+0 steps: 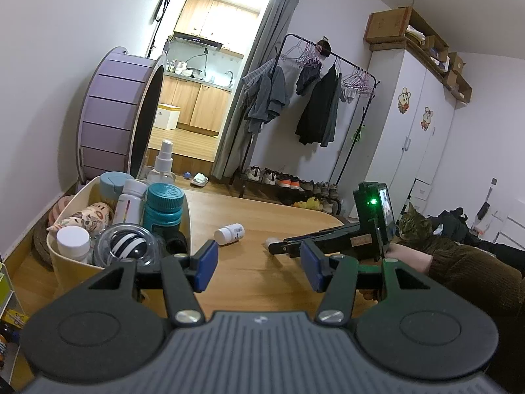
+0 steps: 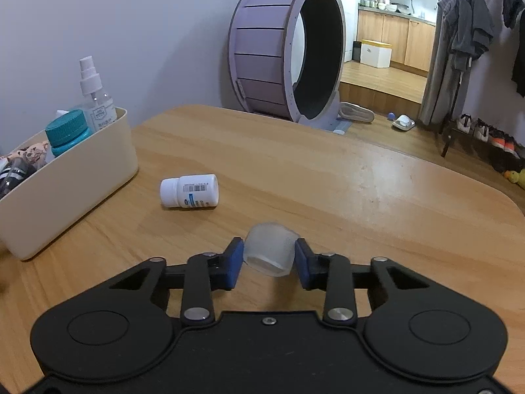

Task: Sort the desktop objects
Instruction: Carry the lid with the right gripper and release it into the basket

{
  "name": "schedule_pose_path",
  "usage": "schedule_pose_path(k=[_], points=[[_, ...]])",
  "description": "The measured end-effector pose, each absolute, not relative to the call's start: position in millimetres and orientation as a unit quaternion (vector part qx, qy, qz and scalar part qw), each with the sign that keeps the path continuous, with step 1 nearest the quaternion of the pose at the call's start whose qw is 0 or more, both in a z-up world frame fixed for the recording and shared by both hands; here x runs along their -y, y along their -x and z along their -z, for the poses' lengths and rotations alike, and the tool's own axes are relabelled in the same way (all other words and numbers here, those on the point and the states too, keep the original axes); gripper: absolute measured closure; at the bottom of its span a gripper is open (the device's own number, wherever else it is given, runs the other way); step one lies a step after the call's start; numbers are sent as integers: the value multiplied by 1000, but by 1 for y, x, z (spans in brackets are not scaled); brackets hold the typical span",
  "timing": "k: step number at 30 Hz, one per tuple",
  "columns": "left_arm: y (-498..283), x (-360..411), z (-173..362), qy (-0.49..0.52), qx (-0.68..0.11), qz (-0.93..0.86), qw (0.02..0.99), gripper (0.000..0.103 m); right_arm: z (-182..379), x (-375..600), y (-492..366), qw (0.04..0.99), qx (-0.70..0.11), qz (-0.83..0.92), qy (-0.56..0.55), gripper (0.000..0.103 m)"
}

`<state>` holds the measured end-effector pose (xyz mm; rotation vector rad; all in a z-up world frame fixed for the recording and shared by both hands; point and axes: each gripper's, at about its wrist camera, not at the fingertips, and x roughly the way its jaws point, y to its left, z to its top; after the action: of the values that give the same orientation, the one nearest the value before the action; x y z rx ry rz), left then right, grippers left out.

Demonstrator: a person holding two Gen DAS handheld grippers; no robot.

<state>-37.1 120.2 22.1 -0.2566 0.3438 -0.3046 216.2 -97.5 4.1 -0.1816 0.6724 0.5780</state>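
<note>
**Step in hand.** Pick-up of a small frosted translucent cap point(image 2: 269, 249) from the tabletop point(image 2: 328, 170). By judgement, sorting is well along: the cream storage bin point(image 2: 75, 177) at 9 o'clock already holds a teal-capped bottle point(image 2: 67, 131), a clear spray bottle point(image 2: 95, 98) and other items. Still loose: the cap and a white pill bottle point(image 2: 189, 191) lying on its side at 11 o'clock of the cap, near the bin.

**Right tool** point(image 2: 269, 257). Blue pads flank the cap on both sides and appear to meet its walls; read as pinching the cap, though how firm the hold is cannot be told. The cap sits tilted, open end toward the camera. Pose: angled down toward the tabletop, tips low over the wood.

**Left tool** point(image 1: 259, 262). Pads spread, nothing between them. Pose: held nearly level just above the tabletop, the bin at its 10 o'clock, the right tool's tips at 1 o'clock. A brown sleeve point(image 1: 475, 269) shows at 3 o'clock.

**Next move, judged.** Confirm the pinch, lift clear, carry toward 9 o'clock, release over the bin. Risk: the smooth, tapered cap may slip or squirt from the pads.
</note>
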Motion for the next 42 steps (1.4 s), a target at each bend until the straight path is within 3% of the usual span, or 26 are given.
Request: schedule_pose_path(k=[1, 5, 20, 26, 30, 42], points=[[37, -120, -22, 127, -170, 150, 966, 49, -5, 99, -215, 900, -323, -280, 86, 82], [38, -122, -22, 128, -167, 148, 966, 49, -14, 107, -210, 901, -319, -285, 68, 92], [55, -146, -29, 147, -144, 105, 973, 49, -86, 57, -156, 868, -238, -436, 14, 92], [59, -156, -30, 153, -139, 93, 974, 49, -82, 11, -159, 845, -245, -475, 33, 86], [59, -157, -31, 152, -140, 93, 974, 48, -76, -8, -165, 840, -247, -482, 45, 67], [57, -153, -31, 147, -145, 105, 973, 49, -80, 30, -176, 864, -233, -445, 21, 65]])
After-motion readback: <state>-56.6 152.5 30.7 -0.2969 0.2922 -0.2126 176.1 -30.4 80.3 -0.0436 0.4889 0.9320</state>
